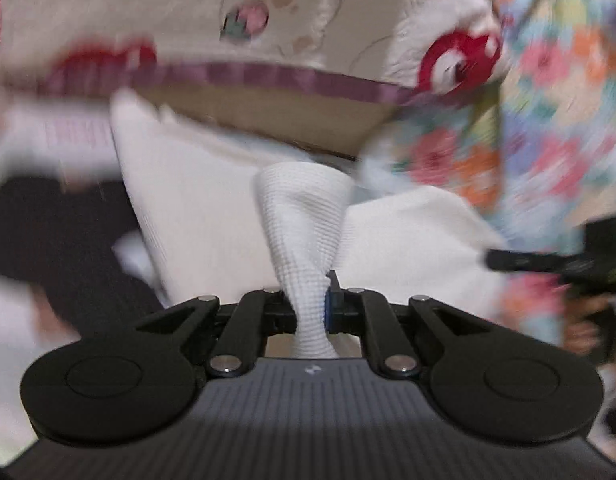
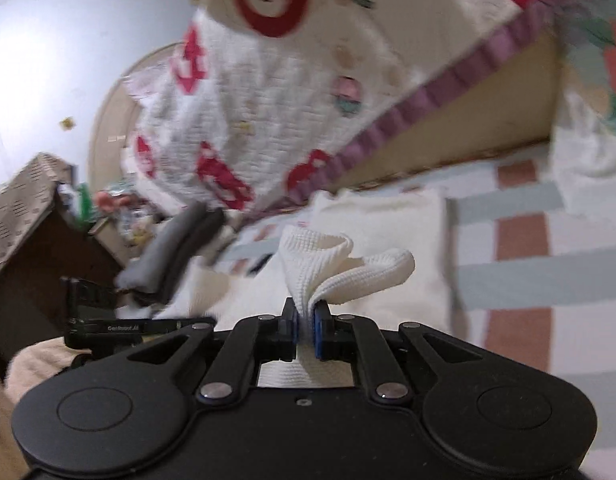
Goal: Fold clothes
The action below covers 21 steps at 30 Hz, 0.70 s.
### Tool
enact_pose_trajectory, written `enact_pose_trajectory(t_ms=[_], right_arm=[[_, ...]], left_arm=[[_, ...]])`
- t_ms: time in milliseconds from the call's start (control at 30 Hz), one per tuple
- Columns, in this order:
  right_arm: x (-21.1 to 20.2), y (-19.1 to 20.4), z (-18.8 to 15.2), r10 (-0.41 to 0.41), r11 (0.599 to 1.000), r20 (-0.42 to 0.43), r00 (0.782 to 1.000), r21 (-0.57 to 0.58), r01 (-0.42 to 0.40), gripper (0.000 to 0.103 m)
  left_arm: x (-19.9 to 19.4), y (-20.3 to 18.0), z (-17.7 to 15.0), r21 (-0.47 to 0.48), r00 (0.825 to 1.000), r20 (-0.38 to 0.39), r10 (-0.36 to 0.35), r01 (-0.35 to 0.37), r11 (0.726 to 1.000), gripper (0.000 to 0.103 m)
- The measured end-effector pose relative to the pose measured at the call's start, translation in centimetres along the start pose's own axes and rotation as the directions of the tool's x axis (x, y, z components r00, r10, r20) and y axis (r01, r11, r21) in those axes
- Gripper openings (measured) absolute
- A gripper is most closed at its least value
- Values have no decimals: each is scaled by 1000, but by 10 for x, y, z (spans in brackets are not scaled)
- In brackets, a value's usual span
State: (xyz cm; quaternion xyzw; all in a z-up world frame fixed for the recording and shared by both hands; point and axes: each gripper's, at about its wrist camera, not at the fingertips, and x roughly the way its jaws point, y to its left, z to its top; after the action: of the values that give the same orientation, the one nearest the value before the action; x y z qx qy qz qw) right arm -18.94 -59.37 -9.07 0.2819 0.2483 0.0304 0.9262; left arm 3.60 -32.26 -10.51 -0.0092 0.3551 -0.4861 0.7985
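White waffle-knit garment is pinched at two bunched edges, the left tool pressed together on one twist of cloth and the right tool clamped on another, the rest trailing onto the striped bed cover below the cartoon-print quilt. Soft, light and limp, it likely handles best held by corners or hems.

Black hand-held gripper: blue pads, silver pivot screws, ribbed housing.

Both wrist views look down along their tongs, close over the same white cloth.
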Motion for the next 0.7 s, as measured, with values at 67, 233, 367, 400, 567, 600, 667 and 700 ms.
enact_pose_trajectory(t_ms=[67, 233, 367, 400, 567, 600, 667, 700], right_arm=[[17, -8, -3, -70, 997, -6, 998, -17, 70, 10], [73, -48, -14, -168, 982, -47, 985, 74, 171, 18], [61, -70, -31, -79, 969, -11, 997, 234, 79, 40], [54, -71, -35, -56, 967, -9, 998, 248, 56, 48], [25, -72, -56, 45, 955, -27, 999, 294, -35, 54], [23, -70, -60, 53, 955, -40, 998, 293, -39, 55], [21, -64, -65, 52, 964, -71, 996, 263, -32, 55], [20, -60, -68, 50, 969, -87, 995, 245, -27, 55]], left_arm=[[21, -4, 4, 44, 995, -9, 100, -100, 994, 10], [29, 32, -19, -165, 985, -110, 132, -149, 975, 29], [-15, 64, -37, -342, 998, -64, 8, -29, 939, 44], [-21, 63, -43, -346, 996, -74, -46, 17, 938, 46], [-30, 39, -68, -234, 964, -154, -215, 176, 956, 55], [-25, 31, -72, -183, 964, -171, -201, 170, 968, 55], [-16, 14, -78, -83, 963, -203, -176, 162, 983, 56], [-9, 8, -79, -52, 959, -217, -180, 173, 984, 56]])
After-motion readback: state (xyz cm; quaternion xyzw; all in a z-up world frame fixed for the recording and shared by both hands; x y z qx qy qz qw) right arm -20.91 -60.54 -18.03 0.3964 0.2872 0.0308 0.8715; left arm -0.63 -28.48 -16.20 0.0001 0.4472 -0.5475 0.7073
